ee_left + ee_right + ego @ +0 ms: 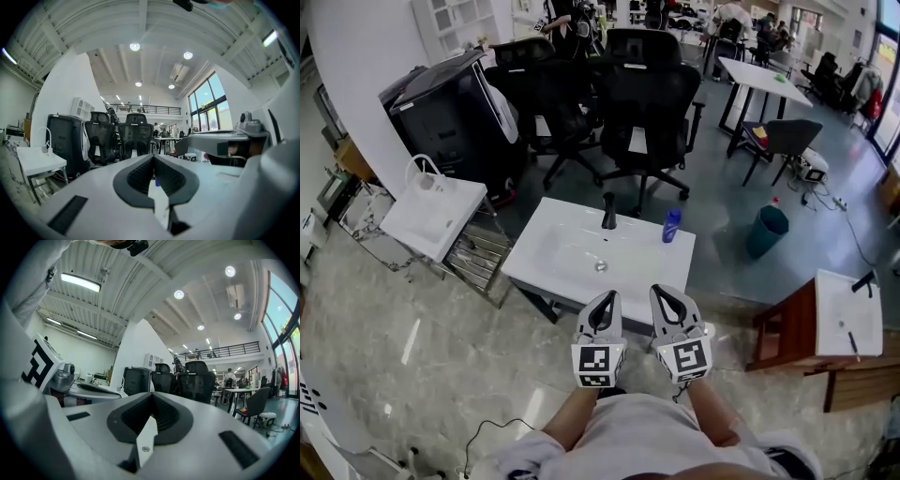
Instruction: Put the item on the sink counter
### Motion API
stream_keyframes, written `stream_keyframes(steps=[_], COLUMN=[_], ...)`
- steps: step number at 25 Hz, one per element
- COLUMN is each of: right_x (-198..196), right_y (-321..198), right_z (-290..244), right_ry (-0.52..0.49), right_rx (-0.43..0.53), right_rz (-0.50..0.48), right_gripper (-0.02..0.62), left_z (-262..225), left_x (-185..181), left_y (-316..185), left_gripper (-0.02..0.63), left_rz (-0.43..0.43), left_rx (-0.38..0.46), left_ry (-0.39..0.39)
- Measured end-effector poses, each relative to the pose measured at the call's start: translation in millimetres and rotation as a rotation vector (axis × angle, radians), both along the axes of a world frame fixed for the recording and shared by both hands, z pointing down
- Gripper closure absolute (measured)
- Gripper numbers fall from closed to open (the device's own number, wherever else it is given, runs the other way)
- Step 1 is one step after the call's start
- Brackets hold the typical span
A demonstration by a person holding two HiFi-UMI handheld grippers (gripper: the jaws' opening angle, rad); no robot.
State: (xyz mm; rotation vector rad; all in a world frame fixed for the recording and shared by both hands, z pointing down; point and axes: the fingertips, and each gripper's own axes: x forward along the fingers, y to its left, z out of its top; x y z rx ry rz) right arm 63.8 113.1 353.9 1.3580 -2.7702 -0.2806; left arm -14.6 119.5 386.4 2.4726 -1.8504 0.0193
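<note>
The blue bottle (672, 225) is seen upright on the sink counter (548, 246), ahead of the nearer right gripper (663, 290) (it and the left gripper (607, 294) are closed, empty).

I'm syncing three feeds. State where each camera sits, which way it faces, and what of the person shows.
Head view: on the person's head, facing steeply down at the sink counter; forearms, left gripper and right gripper show.
Left gripper view: on the left gripper, facing level along its shut jaws toward black office chairs.
Right gripper view: on the right gripper, level along shut jaws; a sleeve shows upper left.
Shared: all three show the chairs.
</note>
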Motion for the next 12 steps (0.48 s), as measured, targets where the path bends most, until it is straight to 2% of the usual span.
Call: stream_keyframes(steps=[12], right_x=[-11], right_y=[-7], right_z=[3], right_ry=[0.007], right_rx=[-0.010], right_rz=[-0.007], right_gripper=[0.591], left_z=[1], left_x=[-4], left_y=[-8], left_gripper=[0.595], left_rz=[0.018], left_rx=[-0.009], left_ry=[-0.022])
